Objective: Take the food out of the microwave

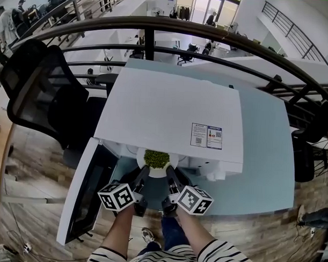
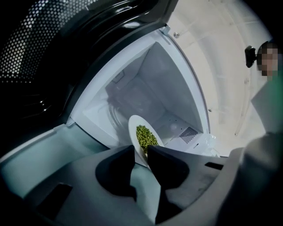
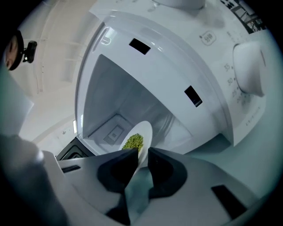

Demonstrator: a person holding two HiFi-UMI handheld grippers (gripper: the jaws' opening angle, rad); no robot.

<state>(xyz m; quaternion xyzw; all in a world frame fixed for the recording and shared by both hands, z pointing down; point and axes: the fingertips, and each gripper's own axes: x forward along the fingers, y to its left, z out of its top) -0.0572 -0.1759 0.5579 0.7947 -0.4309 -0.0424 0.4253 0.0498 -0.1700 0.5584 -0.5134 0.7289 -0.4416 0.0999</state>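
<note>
Plate of peas (image 1: 156,160): rim clamped by left gripper (image 2: 140,152) at 7 o'clock and right gripper (image 3: 141,154) at 5 o'clock, not yet clear of open microwave (image 1: 170,106).

A pale teal rectangular table (image 1: 265,153) is set on wood-plank flooring (image 1: 27,203). A black mesh office chair (image 1: 39,91) is parked beside it, and a dark curved metal railing (image 1: 173,25) is seen behind.

Paired forward reach, angled slightly downward.
Left hand-held gripper (image 1: 145,170) and right hand-held gripper (image 1: 168,171), side by side, each clamp the plate (image 1: 156,172) rim.
</note>
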